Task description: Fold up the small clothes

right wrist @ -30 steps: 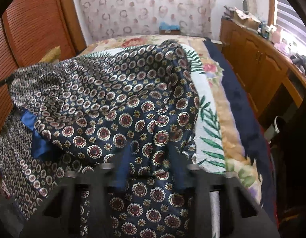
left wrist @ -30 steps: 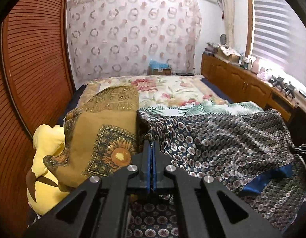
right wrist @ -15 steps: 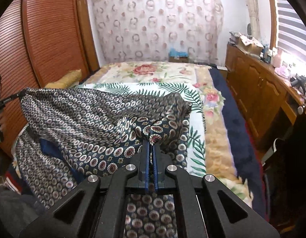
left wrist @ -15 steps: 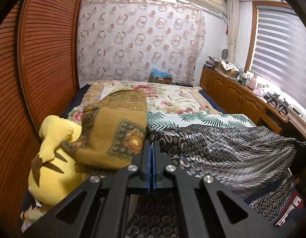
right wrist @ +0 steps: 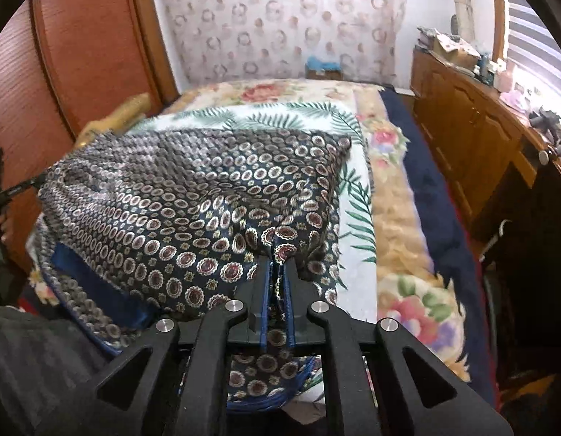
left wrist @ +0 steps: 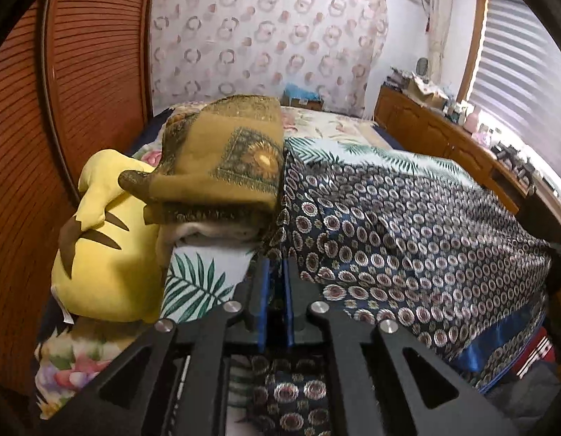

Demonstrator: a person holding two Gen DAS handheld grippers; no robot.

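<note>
Bed point(right wrist: 400, 218), floral cover with a palm-leaf sheet point(left wrist: 193, 283) over its near half. No folded pile visible anywhere.

Navy medallion-print garment point(right wrist: 193, 196) stretched in air across near half of bed, far edge draped on the sheet, near hem hanging off the bed's near side. Blue lining showing at lower left in right view. No crease set yet; looks like the spread-out or first-fold stage, most of the fold left to do.

Mustard sunflower cloth point(left wrist: 226, 160) heaped far left, beside yellow plush toy point(left wrist: 102, 239); probably waiting, not folded.

Left claw point(left wrist: 275, 272): jaws opening slightly, left corner of garment pinched between.

Right claw point(right wrist: 275, 272): jaws opening slightly, right corner of garment between pads.
</note>
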